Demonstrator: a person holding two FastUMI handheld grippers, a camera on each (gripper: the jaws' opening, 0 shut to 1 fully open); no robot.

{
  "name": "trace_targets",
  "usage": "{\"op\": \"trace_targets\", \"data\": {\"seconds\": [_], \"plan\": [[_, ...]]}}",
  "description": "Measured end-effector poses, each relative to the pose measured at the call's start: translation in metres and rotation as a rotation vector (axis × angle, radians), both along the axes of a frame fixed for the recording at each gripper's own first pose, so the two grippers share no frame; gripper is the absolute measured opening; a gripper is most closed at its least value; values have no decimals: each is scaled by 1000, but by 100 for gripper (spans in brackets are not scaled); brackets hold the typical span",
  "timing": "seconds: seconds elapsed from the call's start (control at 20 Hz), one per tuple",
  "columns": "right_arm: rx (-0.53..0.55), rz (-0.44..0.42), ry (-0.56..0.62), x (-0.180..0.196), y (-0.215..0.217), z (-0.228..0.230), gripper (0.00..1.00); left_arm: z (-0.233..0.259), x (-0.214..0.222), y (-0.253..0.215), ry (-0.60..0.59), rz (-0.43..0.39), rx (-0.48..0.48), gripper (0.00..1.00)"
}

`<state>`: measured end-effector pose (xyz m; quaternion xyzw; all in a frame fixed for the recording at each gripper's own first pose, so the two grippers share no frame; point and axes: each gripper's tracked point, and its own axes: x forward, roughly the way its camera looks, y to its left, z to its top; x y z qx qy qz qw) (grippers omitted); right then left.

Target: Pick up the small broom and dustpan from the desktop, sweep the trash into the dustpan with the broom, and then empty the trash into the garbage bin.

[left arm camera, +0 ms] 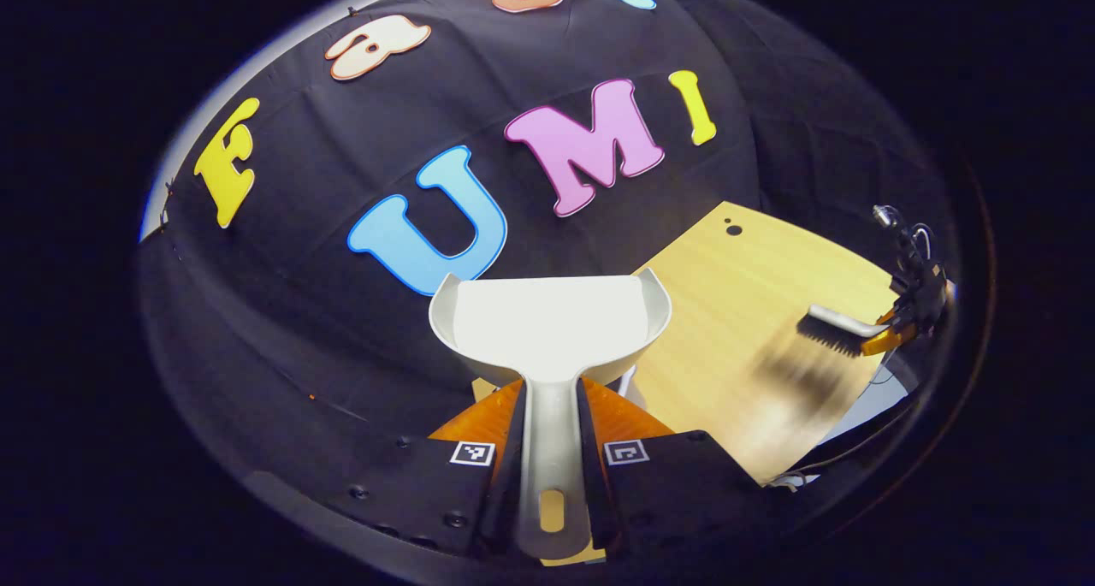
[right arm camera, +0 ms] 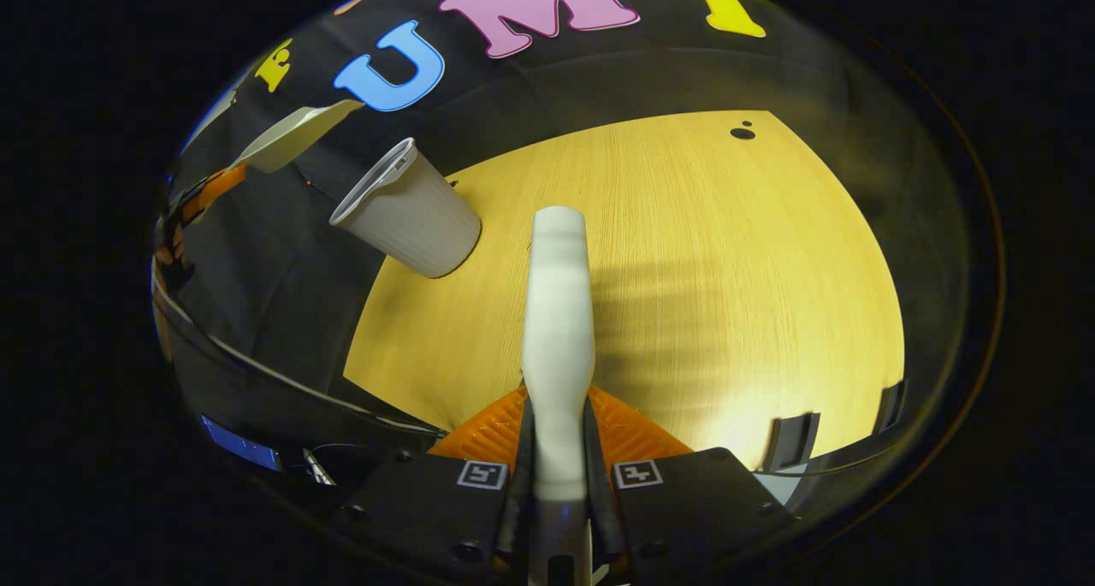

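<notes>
Left gripper [left arm camera: 552,449] pinches the dustpan [left arm camera: 547,321] by its handle, pan raised off the desk [left arm camera: 770,269]; your right gripper [right arm camera: 558,449] clamps the broom [right arm camera: 558,312] handle above the desk. Tilt the pan mouth-down over the garbage bin [right arm camera: 411,218], at the desk's far-left edge, and keep the broom clear

We are noting black cloth [left arm camera: 299,312] hanging as the booth's wall behind a pale wooden bench [right arm camera: 684,252]. Light is pooling brightly near the bench's close edge; one small dark hole [right arm camera: 742,133] is showing near its far corner.
</notes>
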<state>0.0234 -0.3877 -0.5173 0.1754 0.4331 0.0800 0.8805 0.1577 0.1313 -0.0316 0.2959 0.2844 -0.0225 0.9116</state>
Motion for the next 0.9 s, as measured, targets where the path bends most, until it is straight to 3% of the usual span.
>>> {"op": "trace_targets", "data": {"seconds": [0.15,0.25,0.4,0.55,0.7,0.9], "plan": [[-23,-39,-36,12,-3,1,31,-40,-34,-56,37,-88,-181,30],[-37,-51,-30,13,-3,-7,31,-77,-53,-90,86,-105,-330,30],[-79,-43,16,10,-4,-34,31,-135,-59,-117,128,-114,-425,30],[-196,3,58,8,-10,-67,31,-205,-54,-131,163,-46,-500,30],[-177,1,124,10,0,-94,31,-275,-39,-136,151,101,-561,30],[-231,-11,158,32,1,-113,31,-360,-35,-118,161,218,-465,30]]}}
